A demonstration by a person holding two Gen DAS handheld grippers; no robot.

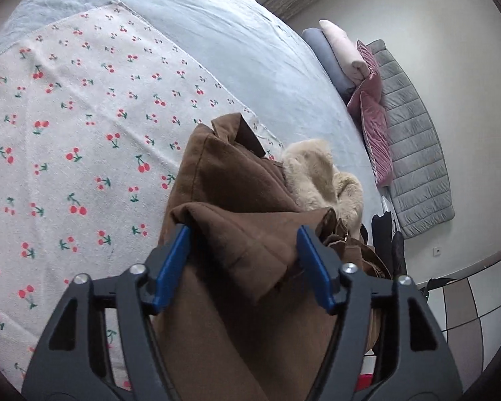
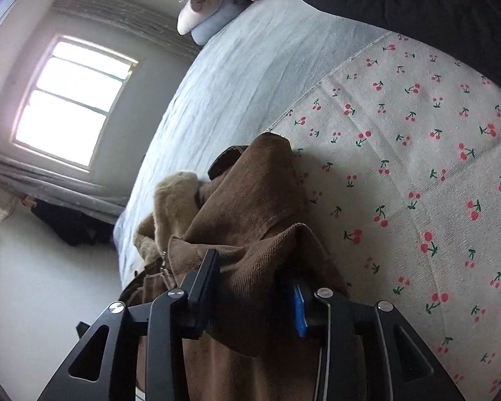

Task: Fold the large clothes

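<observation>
Coat (image 1: 237, 200): brown, fur-lined, heaped on cherry-print cloth (image 1: 66, 117).
Left view only: grey mat (image 1: 414, 140).
Right view only: window (image 2: 73, 107).
Left tongs (image 1: 243, 264): released, coat fold between.
Right tongs (image 2: 255, 287): released, straddling coat.

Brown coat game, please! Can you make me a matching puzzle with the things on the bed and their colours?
Things:
1. coat
2. fluffy lining
3. bed sheet
4. cherry cloth

Colours:
A. pale blue
B. white with red dots
C. brown
D. cream

Pairs: 1-C, 2-D, 3-A, 4-B
</observation>
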